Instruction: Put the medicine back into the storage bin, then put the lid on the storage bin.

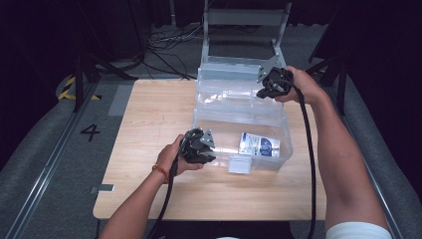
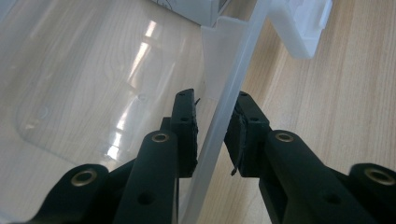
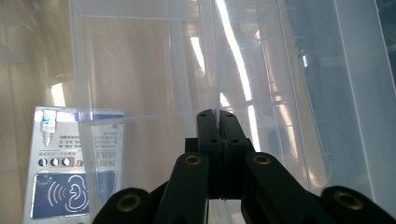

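We see a clear plastic box (image 1: 239, 119) standing open on the wooden surface (image 1: 149, 129), toward its far right part, with the hinged lid (image 1: 234, 82) tipped back behind it. Inside the box, near its front right corner, lies a small white and blue carton (image 1: 259, 144); in the right gripper view this carton (image 3: 70, 168) shows at the lower left through the clear wall, printed with an ear symbol and a small dropper bottle. Our left gripper (image 1: 201, 149) sits at the front left corner of the box, held in the left hand (image 1: 171, 157). In the left gripper view its fingers (image 2: 184, 130) straddle the thin front wall of the box (image 2: 219, 135), one inside and one outside; the outer pad lies against the plastic, the inner one close beside it, so they are narrowed onto the wall and appear to clamp it. The white front latch (image 2: 303, 28) of the box hangs just beyond them on the outside. Our right gripper (image 1: 268, 89) is held by the right hand (image 1: 303, 84) at the far right of the box, by the lid's edge. In the right gripper view its fingers (image 3: 208, 135) are pressed fully together with nothing between them, pointing down over the clear walls of the box (image 3: 289, 70). A cable (image 1: 308, 149) trails from it along the forearm.
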The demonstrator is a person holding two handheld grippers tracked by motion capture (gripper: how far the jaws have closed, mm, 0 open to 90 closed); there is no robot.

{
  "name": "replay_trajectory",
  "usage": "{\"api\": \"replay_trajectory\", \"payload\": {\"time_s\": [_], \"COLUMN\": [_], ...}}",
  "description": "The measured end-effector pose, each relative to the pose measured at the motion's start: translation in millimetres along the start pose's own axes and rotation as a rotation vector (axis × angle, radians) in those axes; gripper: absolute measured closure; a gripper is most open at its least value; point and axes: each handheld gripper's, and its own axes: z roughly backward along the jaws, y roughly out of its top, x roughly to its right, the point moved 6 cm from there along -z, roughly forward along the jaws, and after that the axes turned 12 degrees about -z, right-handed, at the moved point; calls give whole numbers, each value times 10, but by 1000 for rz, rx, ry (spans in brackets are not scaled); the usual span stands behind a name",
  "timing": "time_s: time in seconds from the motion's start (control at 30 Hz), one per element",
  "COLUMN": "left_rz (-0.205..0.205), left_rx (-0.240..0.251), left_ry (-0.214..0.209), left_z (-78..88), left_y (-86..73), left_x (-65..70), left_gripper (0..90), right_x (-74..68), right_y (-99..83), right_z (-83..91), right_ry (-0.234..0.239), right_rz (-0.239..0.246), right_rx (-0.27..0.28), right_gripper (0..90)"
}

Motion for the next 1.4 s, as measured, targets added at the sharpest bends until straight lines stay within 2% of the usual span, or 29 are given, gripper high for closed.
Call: {"api": "replay_trajectory", "payload": {"time_s": [0.17, 0.67, 1.03, 1.4], "left_rz": [1, 15, 19, 30], "left_rx": [9, 35, 53, 68], "left_ry": [1, 7, 9, 14], "left_z": [3, 7, 8, 6], "left_y": [3, -1, -3, -3], "left_x": [-4, 5, 4, 11], "left_gripper": [741, 742, 741, 738], "right_x": [-73, -205, -271, -335], "right_y": [10, -19, -61, -95], "right_z": [51, 128, 162, 199], "right_ry": [9, -6, -1, 6], "right_rz": [29, 42, 23, 29], "right_rx": [9, 27, 47, 77], "right_gripper": [900, 900, 900, 900]}}
